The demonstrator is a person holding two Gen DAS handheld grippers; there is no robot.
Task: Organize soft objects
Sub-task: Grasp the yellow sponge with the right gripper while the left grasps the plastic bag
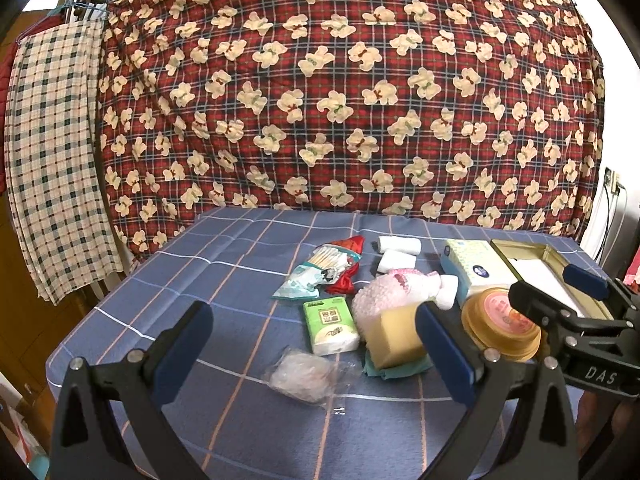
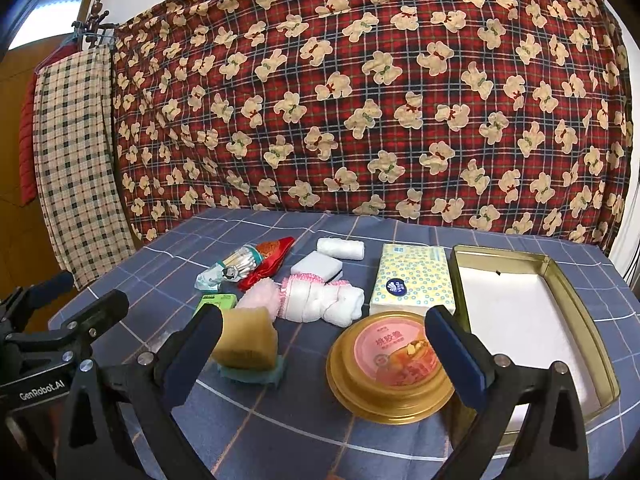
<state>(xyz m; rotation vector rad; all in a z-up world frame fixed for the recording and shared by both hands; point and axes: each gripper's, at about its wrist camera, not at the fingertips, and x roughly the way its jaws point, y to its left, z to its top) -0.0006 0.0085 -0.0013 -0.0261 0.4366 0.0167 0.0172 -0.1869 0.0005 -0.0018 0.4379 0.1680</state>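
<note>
Nearest in the left wrist view, the left gripper [image 1: 316, 344] hangs over the blue checked tablecloth [image 1: 180, 280] with its fingers spread wide and nothing between them; a crumpled clear plastic bag [image 1: 304, 376] lies just below the gap. The right gripper [image 2: 324, 348] is likewise spread wide and empty, above a round gold-rimmed tub with a pink lid [image 2: 394, 364].

Left of that tub sits a yellow sponge block [image 2: 246, 340] resting on a teal cloth [image 2: 256, 374]. Just beyond are a green and white pack of pocket tissues [image 1: 330, 326] and a pink and white rolled fluffy towel [image 2: 316, 300]. At the right edge stands an open rectangular gold tin with a white lining [image 2: 520, 304], with a yellow-patterned tissue pack [image 2: 412, 278] touching its left wall.

Farther back lie a white sponge block [image 2: 316, 266], a white gauze roll [image 2: 340, 248], a red satin pouch [image 2: 268, 260] and a bag of cotton swabs [image 2: 236, 266]. Behind the table hangs a red plaid blanket printed with cream bears [image 2: 360, 100].
</note>
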